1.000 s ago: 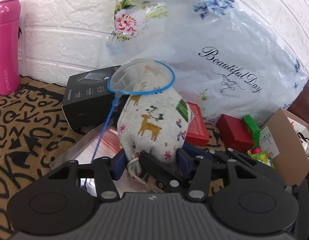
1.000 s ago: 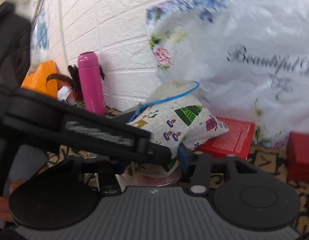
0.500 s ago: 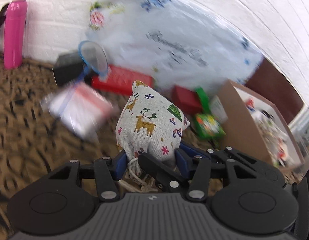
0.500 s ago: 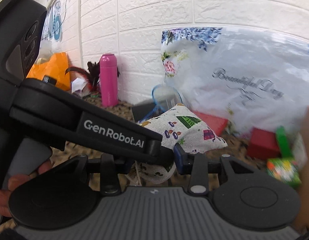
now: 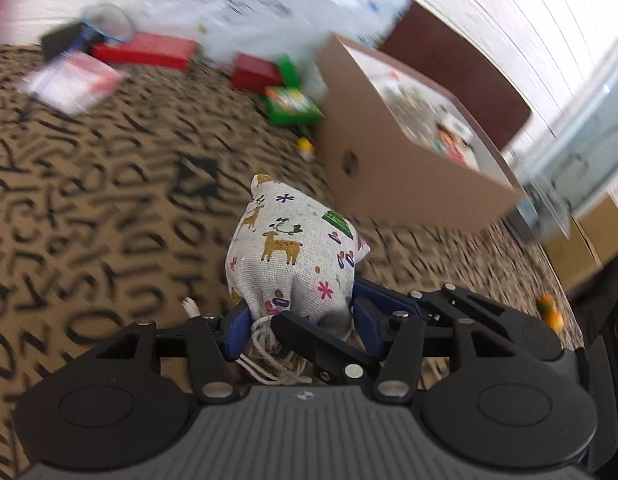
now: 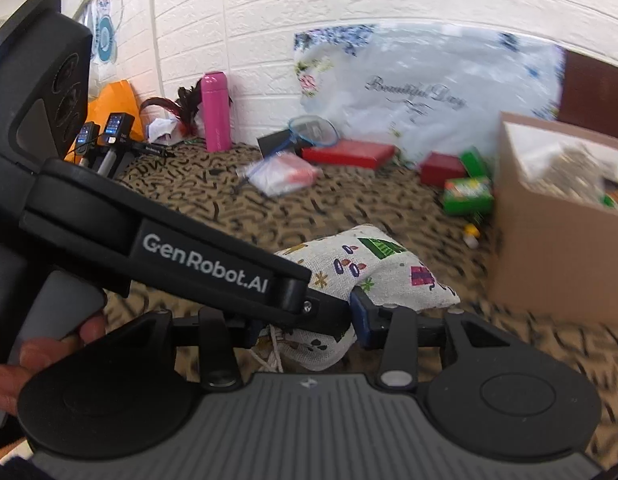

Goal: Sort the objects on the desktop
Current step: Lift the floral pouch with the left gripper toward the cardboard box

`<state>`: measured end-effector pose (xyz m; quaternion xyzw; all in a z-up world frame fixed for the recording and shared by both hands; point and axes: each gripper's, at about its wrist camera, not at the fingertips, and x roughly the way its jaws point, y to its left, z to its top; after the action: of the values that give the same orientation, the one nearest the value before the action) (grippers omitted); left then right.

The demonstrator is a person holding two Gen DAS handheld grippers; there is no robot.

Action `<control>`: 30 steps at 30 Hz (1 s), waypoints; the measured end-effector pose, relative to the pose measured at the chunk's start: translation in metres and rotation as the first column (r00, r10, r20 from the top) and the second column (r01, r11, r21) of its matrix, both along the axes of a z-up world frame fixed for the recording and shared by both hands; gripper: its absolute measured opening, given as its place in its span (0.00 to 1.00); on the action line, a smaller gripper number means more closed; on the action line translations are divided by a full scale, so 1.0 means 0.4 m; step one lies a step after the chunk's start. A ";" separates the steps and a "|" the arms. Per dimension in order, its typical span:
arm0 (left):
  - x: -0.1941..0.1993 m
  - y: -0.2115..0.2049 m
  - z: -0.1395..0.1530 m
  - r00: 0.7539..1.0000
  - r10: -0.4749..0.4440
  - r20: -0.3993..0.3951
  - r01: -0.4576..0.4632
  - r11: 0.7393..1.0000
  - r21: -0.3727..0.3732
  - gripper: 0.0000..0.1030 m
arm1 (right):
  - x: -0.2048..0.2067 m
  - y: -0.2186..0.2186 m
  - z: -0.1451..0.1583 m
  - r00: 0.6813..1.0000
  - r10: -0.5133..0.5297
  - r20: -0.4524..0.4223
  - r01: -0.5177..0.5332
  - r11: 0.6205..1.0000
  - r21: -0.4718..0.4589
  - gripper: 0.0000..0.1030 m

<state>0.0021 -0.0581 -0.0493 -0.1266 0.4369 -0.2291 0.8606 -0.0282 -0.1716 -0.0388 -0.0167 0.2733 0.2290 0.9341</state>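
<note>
A cloth drawstring pouch (image 5: pixel 293 256) printed with deer and trees hangs above the patterned mat, gripped at its tied neck. My left gripper (image 5: pixel 301 320) has its blue pads on both sides of the neck, and its jaws are opening slightly with the pouch still between them. In the right wrist view the same pouch (image 6: pixel 373 264) sits between my right gripper's (image 6: pixel 309 324) pads, whose jaws are also opening a little. The left gripper's black finger (image 6: pixel 213 268) crosses in front. An open cardboard box (image 5: pixel 409 176) stands just right of the pouch.
Along the white brick wall lie a floral plastic bag (image 6: pixel 429 92), red boxes (image 6: pixel 347 154), a green box (image 6: pixel 467 196), a blue net (image 6: pixel 313 130), a clear packet (image 6: pixel 281 174) and a pink bottle (image 6: pixel 216 112). A hand (image 6: pixel 37 356) holds the left gripper's handle.
Both grippers have carried the pouch to the right, away from the blue net and black box by the wall. The cardboard box has come into view close beside it.
</note>
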 end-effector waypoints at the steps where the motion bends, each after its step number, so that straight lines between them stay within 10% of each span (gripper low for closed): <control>1: -0.001 -0.010 -0.007 1.000 -0.017 -0.015 0.017 1.000 0.003 0.58 | -0.015 -0.013 -0.005 1.000 -0.010 -0.010 0.010 1.000 0.004 0.43; 11: -0.022 -0.011 0.021 0.996 0.027 0.088 -0.033 0.997 0.073 0.81 | -0.051 -0.063 -0.052 0.992 -0.083 -0.093 0.084 0.996 0.010 0.70; 30: 0.060 -0.028 -0.038 1.000 -0.017 0.008 0.016 0.998 0.065 0.61 | 0.024 -0.094 -0.126 0.975 -0.054 -0.216 0.100 0.972 0.213 0.81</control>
<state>0.0259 -0.0694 -0.0646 -0.0939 0.4417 -0.2222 0.8641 -0.0187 -0.2092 -0.0892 0.1225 0.3428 0.2219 0.9046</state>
